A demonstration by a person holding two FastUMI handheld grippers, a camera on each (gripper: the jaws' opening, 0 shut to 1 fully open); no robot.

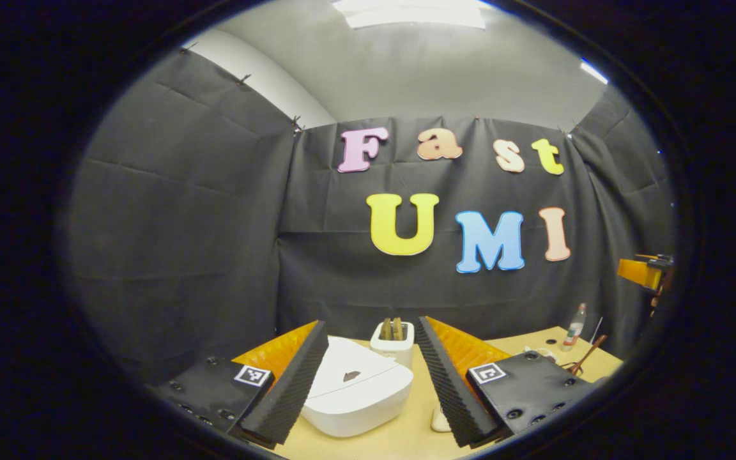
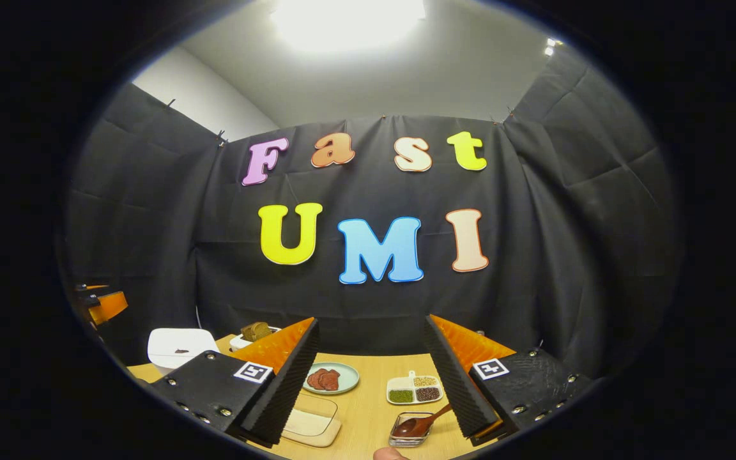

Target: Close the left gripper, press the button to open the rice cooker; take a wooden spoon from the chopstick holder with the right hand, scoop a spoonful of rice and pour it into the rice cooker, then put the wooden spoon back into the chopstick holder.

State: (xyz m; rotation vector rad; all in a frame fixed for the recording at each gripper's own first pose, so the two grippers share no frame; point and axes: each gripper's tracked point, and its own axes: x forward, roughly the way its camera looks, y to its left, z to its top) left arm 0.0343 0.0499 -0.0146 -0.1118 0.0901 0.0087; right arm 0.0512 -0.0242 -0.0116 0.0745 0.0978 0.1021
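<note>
The left gripper (image 1: pixel 371 383) hangs wide open and empty above the closed rice cooker (image 1: pixel 355 393); the right gripper (image 2: pixel 371 383), likewise spread, frames a plate (image 2: pixel 331 379) of brown slices and a divided dish (image 2: pixel 414 388) of grains.

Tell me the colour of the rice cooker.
White; the rice cooker shows best in the left gripper view.

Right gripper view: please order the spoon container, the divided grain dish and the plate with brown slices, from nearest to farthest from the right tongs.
1. Spoon container: nearest, low, just inside the right finger.
2. Divided grain dish: behind it, centre.
3. Plate with brown slices: about as far as the dish, left; too close to call.
</note>
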